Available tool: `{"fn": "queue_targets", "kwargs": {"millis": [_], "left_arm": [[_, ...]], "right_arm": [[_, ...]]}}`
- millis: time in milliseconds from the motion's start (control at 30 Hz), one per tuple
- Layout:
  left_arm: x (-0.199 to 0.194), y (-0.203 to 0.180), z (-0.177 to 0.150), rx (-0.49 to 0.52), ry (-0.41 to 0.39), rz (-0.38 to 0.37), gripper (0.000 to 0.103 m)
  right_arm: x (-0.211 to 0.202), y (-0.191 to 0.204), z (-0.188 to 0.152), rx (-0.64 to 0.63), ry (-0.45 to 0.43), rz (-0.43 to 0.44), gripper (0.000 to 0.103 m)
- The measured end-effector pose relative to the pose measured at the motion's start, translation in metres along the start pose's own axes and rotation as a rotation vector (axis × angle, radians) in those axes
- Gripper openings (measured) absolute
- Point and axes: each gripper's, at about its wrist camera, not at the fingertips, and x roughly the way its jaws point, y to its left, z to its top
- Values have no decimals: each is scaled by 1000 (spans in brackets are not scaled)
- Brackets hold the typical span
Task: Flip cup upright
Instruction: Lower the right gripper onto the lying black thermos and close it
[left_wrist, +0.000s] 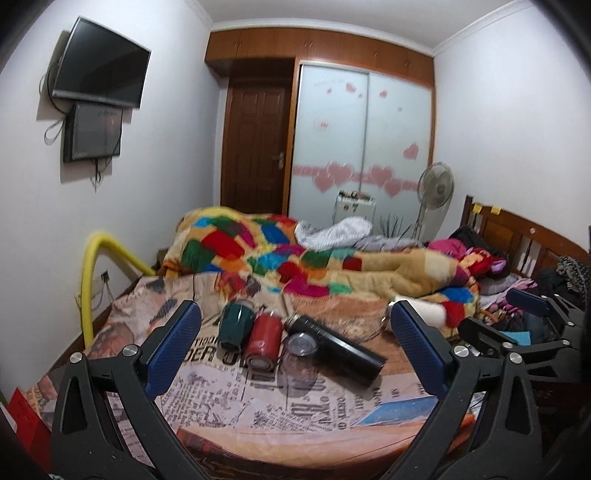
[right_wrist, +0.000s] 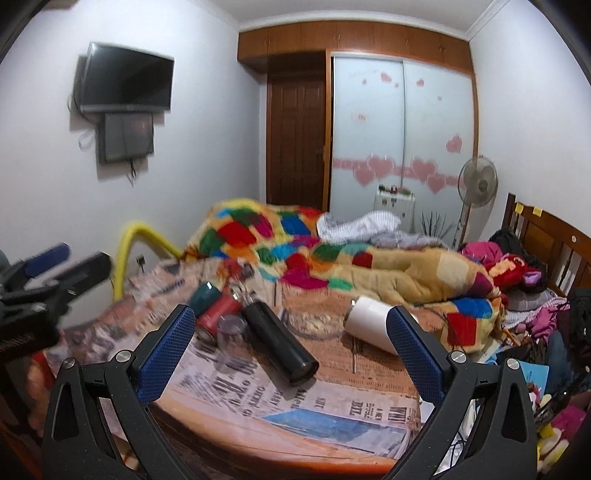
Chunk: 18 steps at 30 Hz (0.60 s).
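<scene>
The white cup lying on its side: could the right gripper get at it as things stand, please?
Probably yes: the right gripper is open, the white cup lies just ahead by its right finger, and nothing sits between them on the table.

Wide-spread right hand-held gripper (right_wrist: 291, 328) faces toppled black flask (right_wrist: 281, 342), white cup (right_wrist: 371, 325).

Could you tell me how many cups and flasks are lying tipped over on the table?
4, possibly more hidden: the green cup far left, the red cup beside it, the black flask in the middle, and the white cup at right. The clear tumbler seems to stand on its mouth.
</scene>
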Motion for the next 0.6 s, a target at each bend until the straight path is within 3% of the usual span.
{"fn": "queue_targets", "kwargs": {"millis": [333, 600], "left_arm": [[85, 36, -36, -43, 196, 73, 103], [126, 46, -58, -64, 295, 81, 103]], "right_arm": [[121, -15, -28, -78, 278, 28, 103], [211, -16, -40, -167, 506, 128, 101]]}}
